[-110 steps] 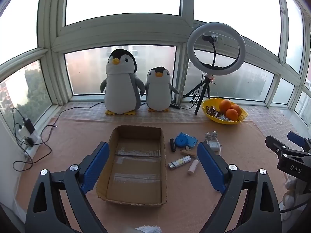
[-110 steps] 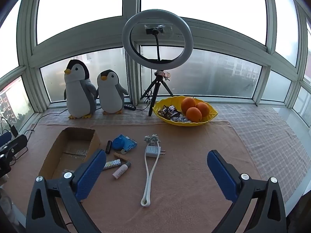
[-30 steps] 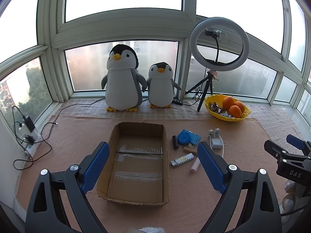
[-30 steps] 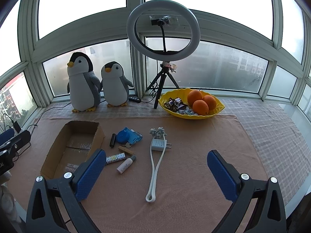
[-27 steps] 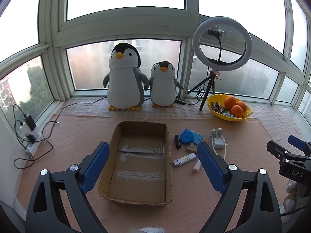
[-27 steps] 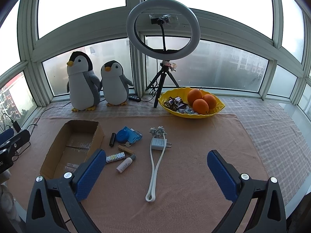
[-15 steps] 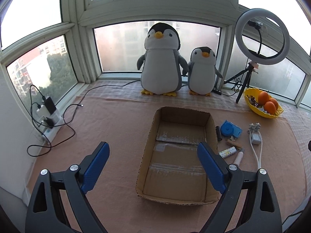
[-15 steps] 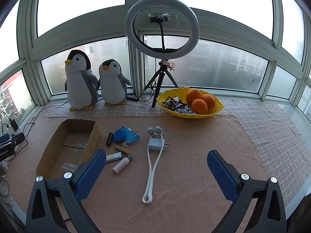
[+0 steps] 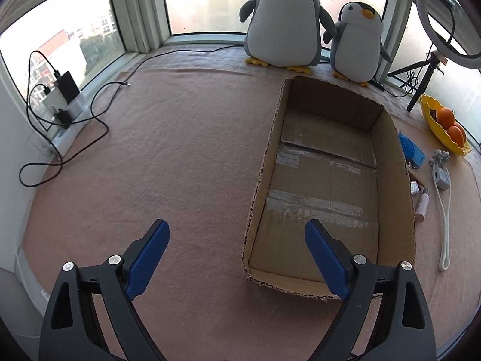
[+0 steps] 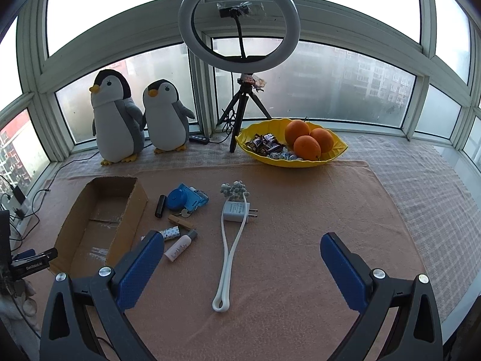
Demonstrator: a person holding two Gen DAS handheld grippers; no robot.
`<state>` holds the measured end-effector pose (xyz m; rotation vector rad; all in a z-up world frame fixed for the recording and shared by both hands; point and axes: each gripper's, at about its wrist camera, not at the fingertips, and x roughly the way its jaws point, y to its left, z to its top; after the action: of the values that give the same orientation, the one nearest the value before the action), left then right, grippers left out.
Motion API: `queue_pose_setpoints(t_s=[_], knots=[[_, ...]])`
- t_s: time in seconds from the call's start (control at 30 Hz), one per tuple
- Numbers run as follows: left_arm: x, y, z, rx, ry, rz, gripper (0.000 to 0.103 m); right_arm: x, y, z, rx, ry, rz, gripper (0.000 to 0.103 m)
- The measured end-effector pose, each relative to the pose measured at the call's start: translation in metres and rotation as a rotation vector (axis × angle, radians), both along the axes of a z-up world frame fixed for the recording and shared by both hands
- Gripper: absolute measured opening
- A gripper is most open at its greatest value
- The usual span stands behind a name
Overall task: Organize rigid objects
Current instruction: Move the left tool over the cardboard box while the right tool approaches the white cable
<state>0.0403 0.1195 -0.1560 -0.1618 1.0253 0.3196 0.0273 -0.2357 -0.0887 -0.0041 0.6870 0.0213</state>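
Note:
An empty cardboard box (image 9: 326, 180) lies open-topped on the pink mat. My left gripper (image 9: 236, 225) hangs open above the box's near left corner, with its right finger over the box floor. Right of the box lie a blue tape measure (image 10: 186, 200), a black cylinder (image 10: 160, 206), a wooden clothespin (image 10: 180, 222), a patterned tube (image 10: 170, 232), a pink-white tube (image 10: 179, 247) and a white charger (image 10: 236, 210) with its looped cable (image 10: 228, 258). My right gripper (image 10: 242, 239) is open and holds nothing, with the cable loop lying between its fingers below.
Two plush penguins (image 10: 117, 120) and a ring light on a tripod (image 10: 239, 21) stand along the windows. A yellow bowl (image 10: 330, 158) holds oranges and sweets at the back right. A power strip with chargers and cables (image 9: 64, 102) sits at the mat's left edge.
My left gripper has swung left, forward and downward, so the box now fills the right of its view. The right gripper has barely shifted. The objects lie where they were.

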Motion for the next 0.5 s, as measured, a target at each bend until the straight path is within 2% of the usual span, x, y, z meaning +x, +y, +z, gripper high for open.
queue_pose_setpoints(t_s=[0.27,0.4,0.5], knots=[[0.009,0.004,-0.022,0.007,0.037,0.016,0.091,0.017,0.002,-0.022,-0.019,0.049,0.000,0.103],[0.012,0.003,-0.028,0.000,0.048,0.008,0.091,0.032,-0.001,-0.033,0.008,0.076,-0.002,0.103],[0.010,0.002,-0.029,-0.003,0.051,0.001,0.087,0.047,-0.001,-0.044,0.000,0.097,-0.009,0.103]])
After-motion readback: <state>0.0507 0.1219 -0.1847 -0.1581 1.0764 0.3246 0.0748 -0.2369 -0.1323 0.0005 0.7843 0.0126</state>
